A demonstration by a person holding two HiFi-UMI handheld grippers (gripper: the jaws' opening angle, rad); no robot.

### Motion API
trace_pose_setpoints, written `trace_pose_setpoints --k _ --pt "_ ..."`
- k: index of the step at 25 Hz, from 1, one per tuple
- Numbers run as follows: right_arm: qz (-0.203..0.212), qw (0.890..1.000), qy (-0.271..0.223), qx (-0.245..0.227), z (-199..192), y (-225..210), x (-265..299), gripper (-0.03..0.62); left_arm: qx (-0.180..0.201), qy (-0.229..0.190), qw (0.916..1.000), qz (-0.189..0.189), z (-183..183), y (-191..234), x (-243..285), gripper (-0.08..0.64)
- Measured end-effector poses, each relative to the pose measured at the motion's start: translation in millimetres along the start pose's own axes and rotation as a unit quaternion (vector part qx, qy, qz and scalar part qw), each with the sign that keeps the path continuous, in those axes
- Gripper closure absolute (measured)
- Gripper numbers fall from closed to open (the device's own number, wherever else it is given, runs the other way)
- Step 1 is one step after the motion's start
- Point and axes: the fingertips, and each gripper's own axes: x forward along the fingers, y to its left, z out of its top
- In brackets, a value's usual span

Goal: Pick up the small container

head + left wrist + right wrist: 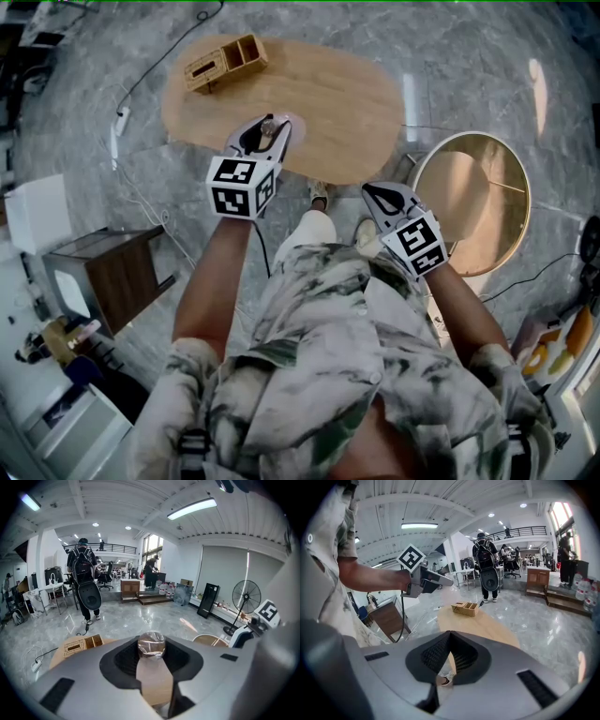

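Sitting gripped inside the left claw, small container

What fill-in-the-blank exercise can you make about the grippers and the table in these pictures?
1. The left gripper is shut on the small ____.
2. The right gripper, its jaws together, holds ____.
3. The box with compartments stands on the oval ____.

Missing words: container; nothing; table.
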Motion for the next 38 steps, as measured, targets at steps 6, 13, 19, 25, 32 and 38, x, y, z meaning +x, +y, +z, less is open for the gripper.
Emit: trace_pose_setpoints --k 6,13,19,25,32,38 --pt "-0.001 1.0 -0.004 -0.001 -0.2 0.6 -1.1 0.571 -0.003 0.003 1.0 0.002 -2.8 1.6 0.3 0.413" --pt "0.001 1.0 -0.003 -0.004 0.9 2.4 1.3 0.571 -0.005 0.004 1.0 0.001 -3.1 3.3 2.0 0.413" --pt "0.001 1.0 -0.001 -0.006 -0.8 1.6 -0.1 0.571 -0.004 0.003 1.0 -0.003 -2.0 0.1 3.6 0.413" --pt "0.003 1.0 0.002 -0.007 -0.7 3.3 2.4 0.571 -0.006 0.005 1.0 -0.004 -3.7 3.0 4.5 0.413" --pt "0.004 1.0 0.006 -0.009 -2.1 2.8 2.4 0.571 -0.009 0.007 0.9999 -0.006 -6.8 3.2 6.7 0.413" --pt "0.006 1.0 0.011 -0.012 -3.2 3.1 3.4 0.571 -0.012 0.01 0.9998 -0.009 -9.9 5.2 8.7 0.413"
